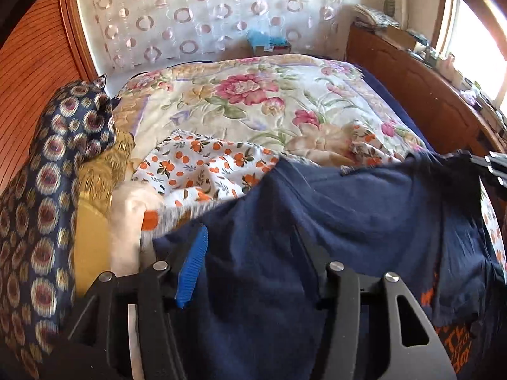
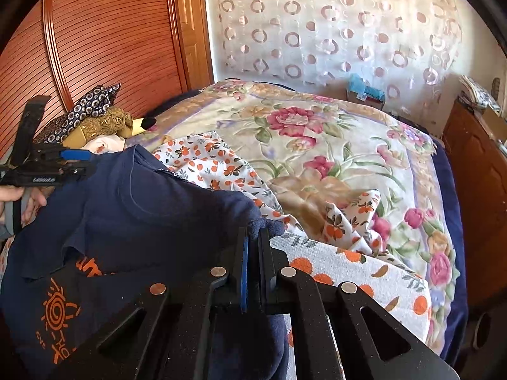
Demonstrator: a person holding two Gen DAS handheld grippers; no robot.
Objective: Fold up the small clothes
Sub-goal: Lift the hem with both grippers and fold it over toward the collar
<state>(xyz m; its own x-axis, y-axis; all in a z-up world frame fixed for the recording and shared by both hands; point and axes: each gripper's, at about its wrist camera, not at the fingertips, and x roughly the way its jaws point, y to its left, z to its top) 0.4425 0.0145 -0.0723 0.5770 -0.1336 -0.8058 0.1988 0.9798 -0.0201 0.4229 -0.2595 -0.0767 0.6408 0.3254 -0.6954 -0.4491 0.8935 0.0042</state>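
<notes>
A navy T-shirt (image 1: 364, 209) with orange print hangs spread between both grippers above the bed; it also shows in the right wrist view (image 2: 142, 209). My left gripper (image 1: 250, 253) has its jaws wide apart, with the shirt draped over the right finger; only the blue left pad (image 1: 191, 266) shows. From the right wrist view the left gripper (image 2: 79, 161) pinches the shirt's far corner. My right gripper (image 2: 253, 247) is shut on the shirt's near edge and shows far right in the left wrist view (image 1: 488, 164).
An orange-print white garment (image 2: 221, 164) lies crumpled on the floral bedspread (image 2: 317, 133), with more of that cloth (image 2: 364, 272) under my right gripper. Patterned pillows (image 1: 63, 145) are piled at the left. A wooden cabinet (image 1: 427, 95) stands on the right, a curtain (image 2: 332, 25) behind.
</notes>
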